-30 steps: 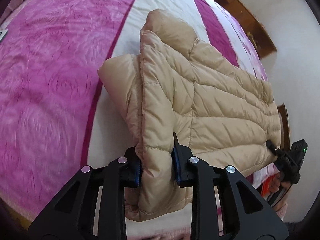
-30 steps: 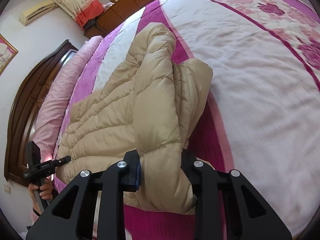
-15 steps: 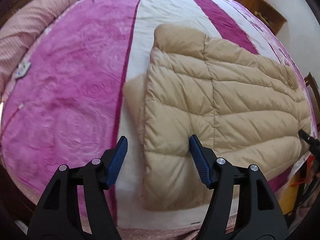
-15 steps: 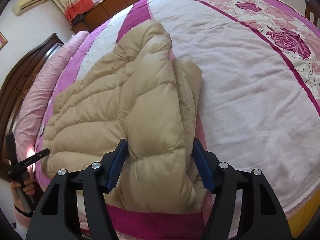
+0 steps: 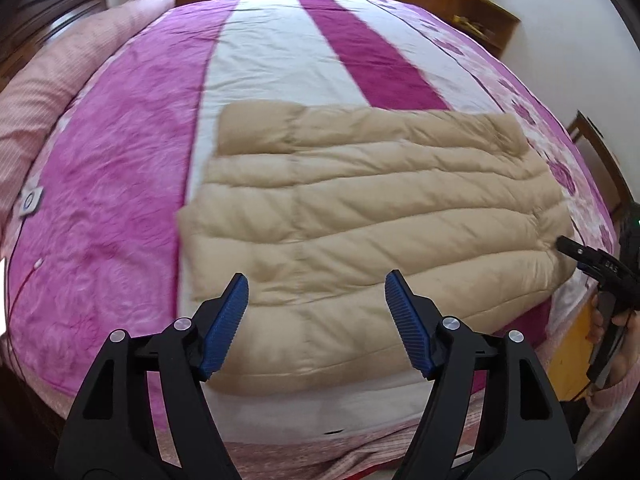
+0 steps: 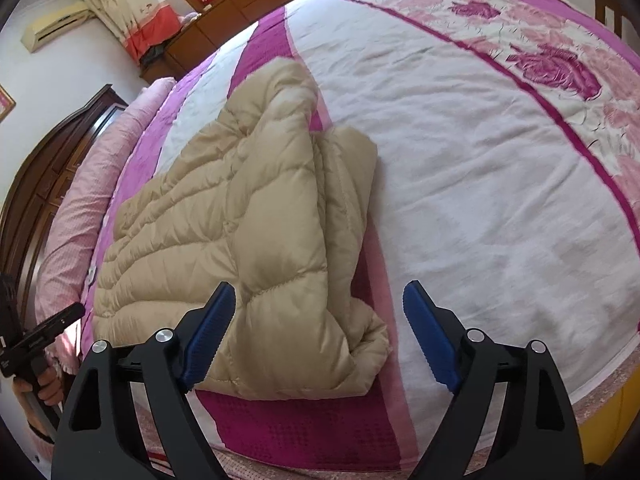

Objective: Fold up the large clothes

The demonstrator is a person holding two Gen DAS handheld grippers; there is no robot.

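Observation:
A beige quilted puffer jacket (image 5: 360, 216) lies folded in a flat rectangle near the bed's front edge. It also shows in the right wrist view (image 6: 240, 240), with its folded layers stacked at the right end. My left gripper (image 5: 316, 320) is open and empty, held just above the jacket's near edge. My right gripper (image 6: 320, 332) is open and empty, its jaws standing apart over the jacket's near corner. The right gripper also shows in the left wrist view (image 5: 568, 246) at the jacket's right end. The left gripper also shows in the right wrist view (image 6: 60, 322) at far left.
The bed (image 5: 132, 184) has a pink, magenta and white striped cover, with a rose pattern (image 6: 560, 68) on its far side. A pink striped pillow (image 5: 48, 80) lies at the left. Wooden cabinets (image 5: 460, 8) and a curtain (image 6: 120, 8) stand behind the bed.
Both grippers have let go of the jacket, opened wide and pulled back toward the bed's edge. The jacket has dropped flat on the bed.

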